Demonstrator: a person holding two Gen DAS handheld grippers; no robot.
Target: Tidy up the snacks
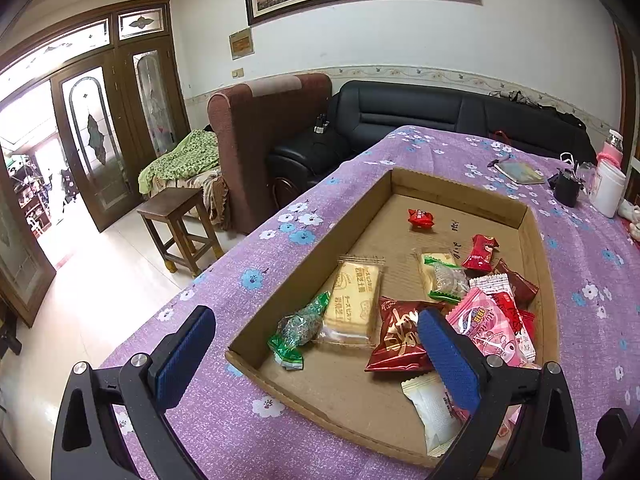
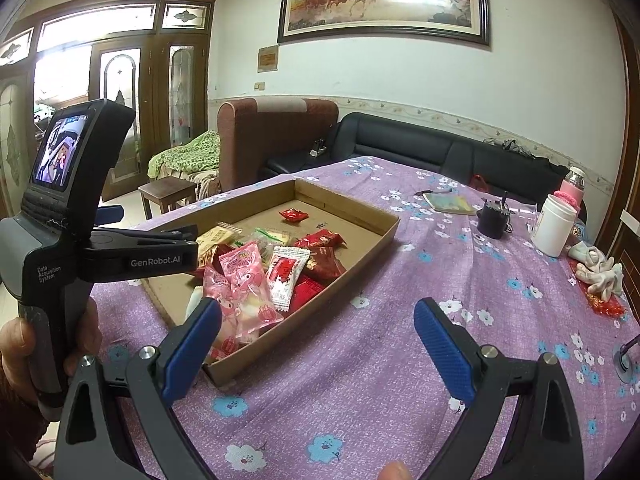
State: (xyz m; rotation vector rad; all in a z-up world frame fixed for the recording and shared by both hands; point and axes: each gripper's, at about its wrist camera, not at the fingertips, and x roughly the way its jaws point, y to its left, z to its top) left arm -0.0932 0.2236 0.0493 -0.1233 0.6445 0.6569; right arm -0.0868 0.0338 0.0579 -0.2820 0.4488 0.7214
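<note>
A shallow cardboard tray [image 1: 376,196] [image 2: 384,232] lies on a purple flowered tablecloth and holds several wrapped snacks. Among them are a yellow biscuit pack [image 1: 354,300], a green-ended candy [image 1: 298,330], a dark red packet [image 1: 396,338], a pink packet [image 1: 486,326] [image 2: 244,284] and a small red candy [image 1: 421,218] [image 2: 293,214]. My left gripper [image 1: 316,356] is open over the tray's near left corner, nothing between its blue pads. My right gripper [image 2: 318,344] is open above bare cloth, right of the tray. A hand holds the left gripper's body [image 2: 60,240].
At the table's far right stand a white jar [image 2: 554,226], a black cup [image 2: 493,218], a pink-sleeved bottle [image 2: 573,188], a notebook [image 2: 450,202] and a white cloth lump [image 2: 598,270]. A wooden stool [image 1: 178,222], brown armchair and black sofa [image 1: 400,120] stand beyond the table edge.
</note>
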